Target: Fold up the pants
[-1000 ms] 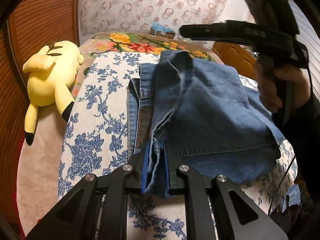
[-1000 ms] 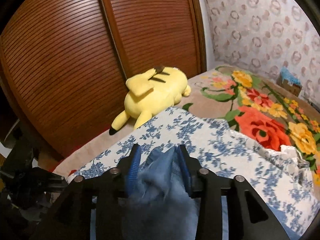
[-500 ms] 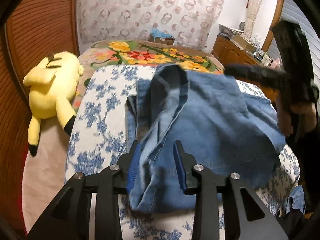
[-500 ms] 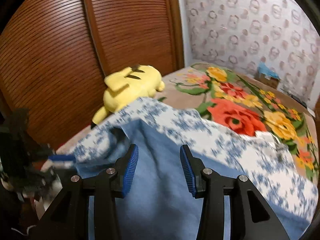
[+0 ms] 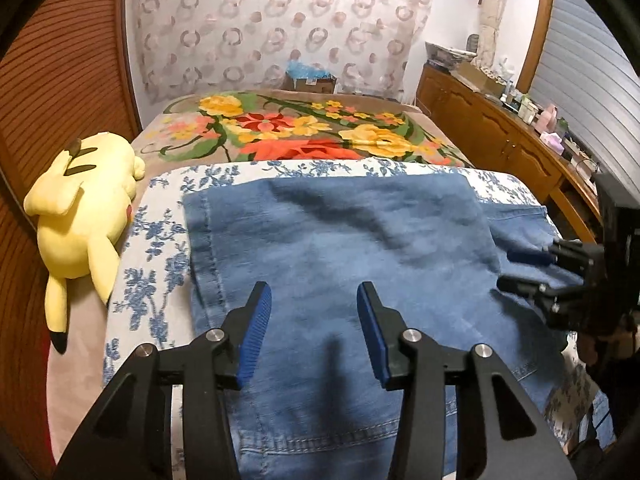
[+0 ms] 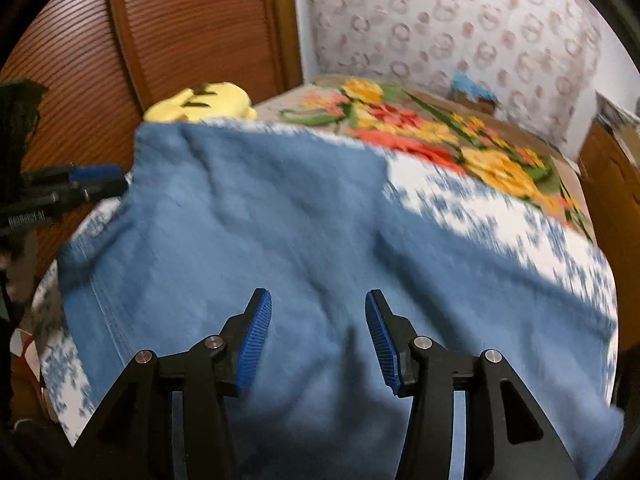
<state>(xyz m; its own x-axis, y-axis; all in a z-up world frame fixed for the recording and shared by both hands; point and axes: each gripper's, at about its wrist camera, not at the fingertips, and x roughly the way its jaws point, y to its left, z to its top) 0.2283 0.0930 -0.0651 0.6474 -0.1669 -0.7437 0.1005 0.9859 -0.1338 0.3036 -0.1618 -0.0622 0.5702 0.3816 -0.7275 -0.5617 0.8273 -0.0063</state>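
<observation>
One pants (image 5: 340, 240); two hand-held grippers, unclenched

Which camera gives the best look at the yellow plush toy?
The left wrist view: the yellow plush toy lies whole and sharp beside the jeans. The right wrist view shows only its blurred top behind the denim.

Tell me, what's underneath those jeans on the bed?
The jeans lie on a white cloth with blue flowers, which shows around their edges. Whatever sits directly beneath the denim is covered, so I can't see it.
</observation>
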